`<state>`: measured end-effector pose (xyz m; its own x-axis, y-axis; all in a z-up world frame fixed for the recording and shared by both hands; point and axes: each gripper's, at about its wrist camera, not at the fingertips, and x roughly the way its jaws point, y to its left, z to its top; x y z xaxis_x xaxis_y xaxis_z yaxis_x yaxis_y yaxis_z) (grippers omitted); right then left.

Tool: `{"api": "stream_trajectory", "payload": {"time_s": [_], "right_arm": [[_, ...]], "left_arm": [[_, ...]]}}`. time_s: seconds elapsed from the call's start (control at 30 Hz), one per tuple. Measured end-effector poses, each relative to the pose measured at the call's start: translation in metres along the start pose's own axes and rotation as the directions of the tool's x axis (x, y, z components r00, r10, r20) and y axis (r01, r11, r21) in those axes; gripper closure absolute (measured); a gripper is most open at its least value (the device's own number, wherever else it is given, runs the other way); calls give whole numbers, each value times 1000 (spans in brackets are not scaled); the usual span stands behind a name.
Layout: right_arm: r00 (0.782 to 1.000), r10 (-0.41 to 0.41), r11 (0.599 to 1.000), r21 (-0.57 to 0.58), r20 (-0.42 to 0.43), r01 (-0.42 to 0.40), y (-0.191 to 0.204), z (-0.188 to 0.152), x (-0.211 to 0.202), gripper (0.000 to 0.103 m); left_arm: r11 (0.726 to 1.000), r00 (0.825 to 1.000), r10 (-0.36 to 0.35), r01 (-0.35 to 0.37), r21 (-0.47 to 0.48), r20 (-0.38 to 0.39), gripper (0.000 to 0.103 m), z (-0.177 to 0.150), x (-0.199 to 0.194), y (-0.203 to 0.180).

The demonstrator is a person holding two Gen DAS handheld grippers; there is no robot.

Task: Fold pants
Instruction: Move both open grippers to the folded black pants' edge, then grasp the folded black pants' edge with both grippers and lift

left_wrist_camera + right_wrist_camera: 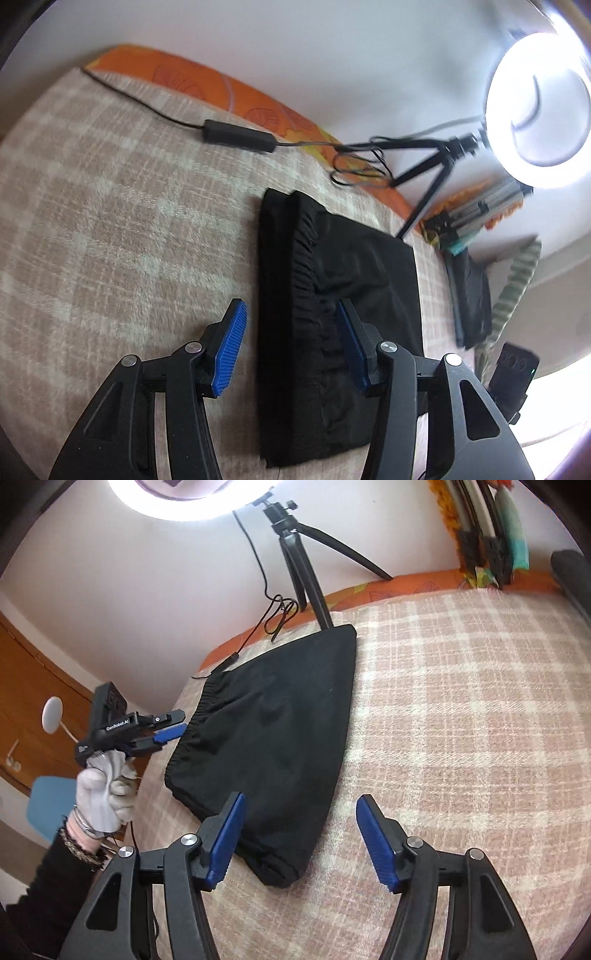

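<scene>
The left gripper hangs with its ribbed blue pads apart over the gathered waistband edge of the black soft-fabric pants; the pads straddle the band and press on nothing. The right gripper is also spread wide, its near pad over the low corner of the pants and the other over bare blanket, holding nothing.

The pants lie already folded into a compact, roughly rectangular packet on the bed's checked beige-and-cream woollen blanket, near the far edge where the orange patterned sheet shows. By the look of it the fold is finished or close to it, and the step in hand is probably letting go and tidying.

To do that well, lift both grippers straight away so the pads do not drag the top layer, since this thin cloth would slide over itself easily. If the packet needs squaring, press lightly on the elastic waistband, the thickest and most ruched part, and smooth toward the flat folded side.

The blanket is fuzzy and should hold the packet in place. A black tripod with a bright ring light stands close behind, with its thin black cable nearby.
</scene>
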<state>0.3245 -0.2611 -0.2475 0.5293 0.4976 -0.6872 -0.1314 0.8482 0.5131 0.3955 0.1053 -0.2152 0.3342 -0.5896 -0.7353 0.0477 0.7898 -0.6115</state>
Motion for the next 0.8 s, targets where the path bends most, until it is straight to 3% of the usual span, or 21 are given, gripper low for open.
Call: {"api": "stream_trajectory", "payload": {"time_s": [0.17,0.3,0.47,0.6,0.8], "right_arm": [[999,50,996,67,19,-51,-15,15,1,37],[998,56,997,43,8,-57,-21,45,14,34],[999,37,999,11,-31,-37,-26,77,42,34],[999,16,1000,-20,-52,-17,-28,90,57,34],[998,-4,994,-110,-68,-3,-20,96,71,35]], "left_arm": [[999,1000,-13,13,-35,20,54,16,9,9],[1000,1000,-3,3,-18,21,54,29,16,8],[992,997,65,-68,106,34,54,36,25,-6],[948,985,161,-173,269,67,54,35,36,-27],[927,982,149,-180,329,119,54,32,38,-27]]}}
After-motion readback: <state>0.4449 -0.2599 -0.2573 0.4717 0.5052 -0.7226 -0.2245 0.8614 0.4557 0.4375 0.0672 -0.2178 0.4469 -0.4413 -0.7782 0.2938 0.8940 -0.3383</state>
